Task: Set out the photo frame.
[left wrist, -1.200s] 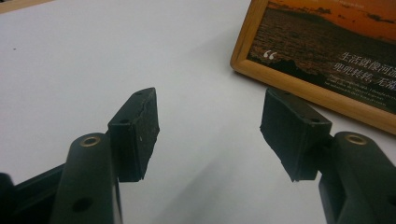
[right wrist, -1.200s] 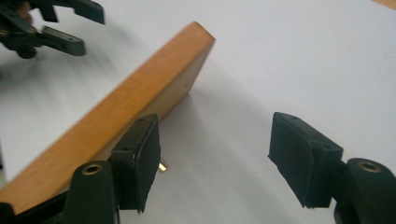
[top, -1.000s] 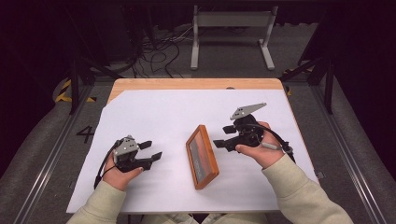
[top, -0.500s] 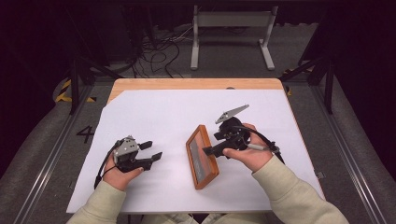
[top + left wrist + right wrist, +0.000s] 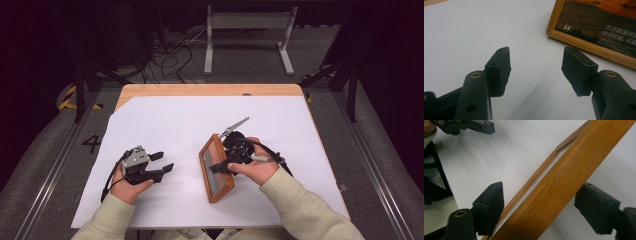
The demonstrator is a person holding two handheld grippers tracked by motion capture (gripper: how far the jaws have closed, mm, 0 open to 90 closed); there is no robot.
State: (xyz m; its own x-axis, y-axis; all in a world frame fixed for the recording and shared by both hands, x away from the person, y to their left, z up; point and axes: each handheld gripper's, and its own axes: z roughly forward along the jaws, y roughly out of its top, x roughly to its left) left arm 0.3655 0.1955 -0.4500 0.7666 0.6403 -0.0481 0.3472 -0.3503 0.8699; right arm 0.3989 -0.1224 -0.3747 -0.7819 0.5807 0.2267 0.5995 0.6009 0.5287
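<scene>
Two tongs are at work on my white-covered table (image 5: pixel 175 120), with the wooden picture frame (image 5: pixel 216 169) as the centre of the scene. The frame lies near the table's middle, towards my edge, its orange sunset print and white lettering facing up. My right tongs (image 5: pixel 223 158) straddle the frame's right side rail, one jaw on either side of the wood; the jaws have just been opening, and the right one stands clear of the rail, so nothing is gripped. My left tongs (image 5: pixel 165 162) rest well apart to the left of the frame, jaws spread wide with only bare table between them, pointing towards the frame's near corner.
</scene>
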